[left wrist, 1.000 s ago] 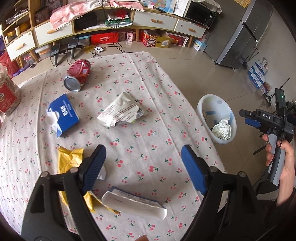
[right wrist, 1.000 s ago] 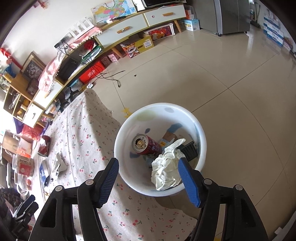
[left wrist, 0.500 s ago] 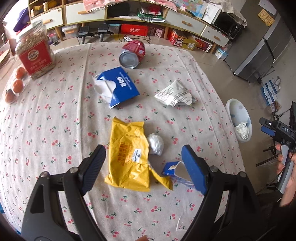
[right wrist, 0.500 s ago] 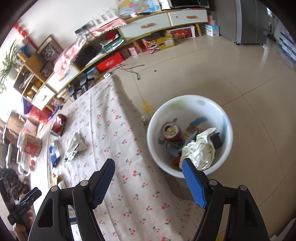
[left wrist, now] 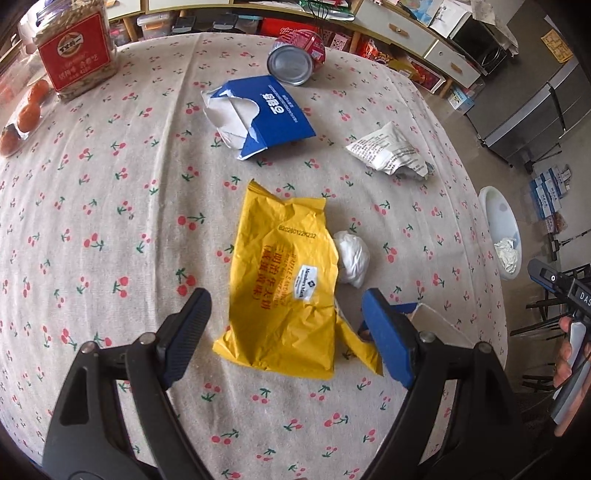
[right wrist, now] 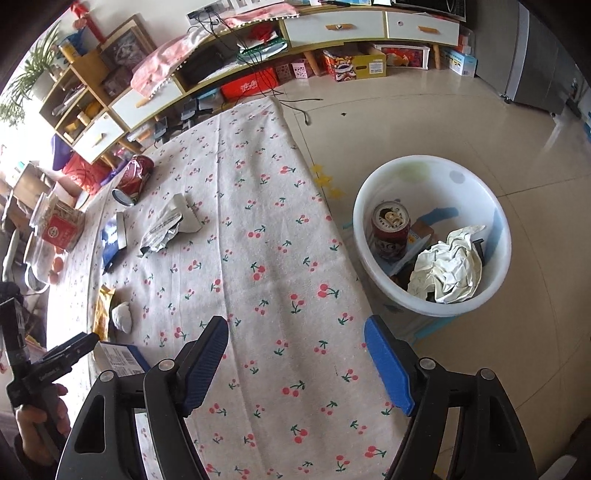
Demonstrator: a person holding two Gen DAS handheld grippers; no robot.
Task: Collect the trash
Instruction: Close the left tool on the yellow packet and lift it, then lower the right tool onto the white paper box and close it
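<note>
My left gripper [left wrist: 286, 325] is open and empty, hovering just above a crumpled yellow bag [left wrist: 284, 288] on the cherry-print tablecloth [left wrist: 110, 221]. A white paper wad [left wrist: 352, 258] lies right of the bag. A torn blue box [left wrist: 258, 114], a crumpled printed wrapper [left wrist: 391, 151] and a red can [left wrist: 297, 59] on its side lie farther back. A small blue-white carton [left wrist: 432, 317] sits behind my left gripper's right finger. My right gripper [right wrist: 295, 363] is open and empty over the table's right edge. The white trash basin [right wrist: 432, 236] stands on the floor and holds a can and crumpled paper.
A jar with a red label [left wrist: 74, 48] and oranges [left wrist: 29, 110] sit at the table's far left. Low cabinets [right wrist: 332, 29] with boxes line the far wall. A grey fridge [left wrist: 535, 107] stands at the right. The tiled floor [right wrist: 443, 110] surrounds the basin.
My left gripper swung left and down from the table's right side onto the yellow bag. My right gripper drew back from above the basin to over the table edge.
</note>
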